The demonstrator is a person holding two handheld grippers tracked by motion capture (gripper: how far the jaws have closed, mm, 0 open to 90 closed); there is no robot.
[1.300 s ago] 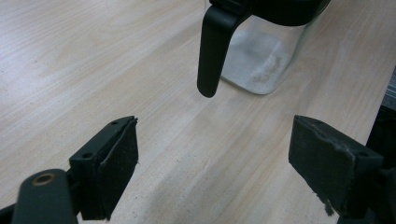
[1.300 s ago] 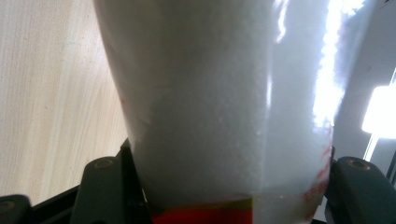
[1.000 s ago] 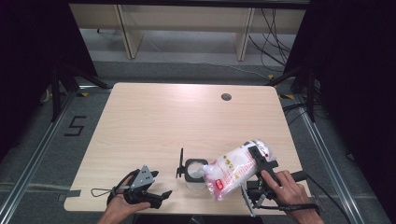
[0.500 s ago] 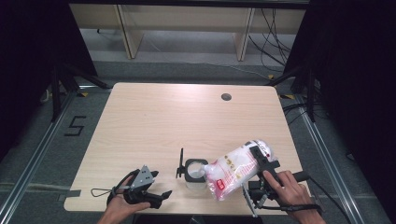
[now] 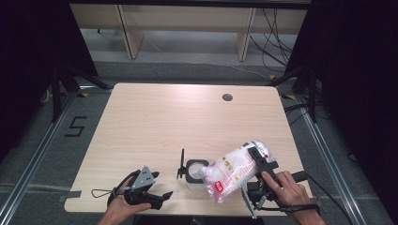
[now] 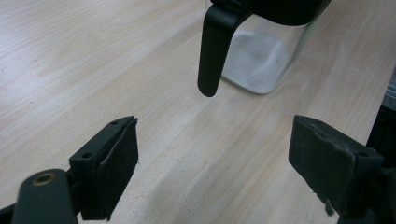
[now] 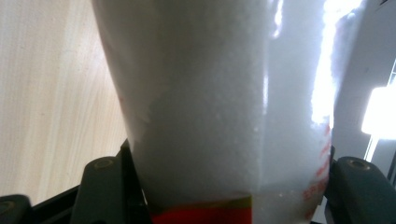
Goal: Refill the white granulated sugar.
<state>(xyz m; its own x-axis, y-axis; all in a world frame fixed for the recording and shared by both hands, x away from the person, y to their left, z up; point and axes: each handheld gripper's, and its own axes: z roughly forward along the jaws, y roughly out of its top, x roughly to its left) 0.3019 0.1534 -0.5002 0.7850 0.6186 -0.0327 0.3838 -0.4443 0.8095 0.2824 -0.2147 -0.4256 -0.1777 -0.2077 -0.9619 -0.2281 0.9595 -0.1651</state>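
Nothing moved; bag [image 5: 233,173] between right hand-held gripper [image 5: 257,174] jaws.

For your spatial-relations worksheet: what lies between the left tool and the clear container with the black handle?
Only bare wooden tabletop. In the left gripper view, the left tool stands open and empty, and the container sits apart beyond it.

I see a clear bag [image 5: 233,171] of white grains with red print and a red-and-yellow band. The container [image 5: 195,176] is clear with a black rim and handle. The desk [image 5: 164,122] is pale wood grain; both tongs are black.
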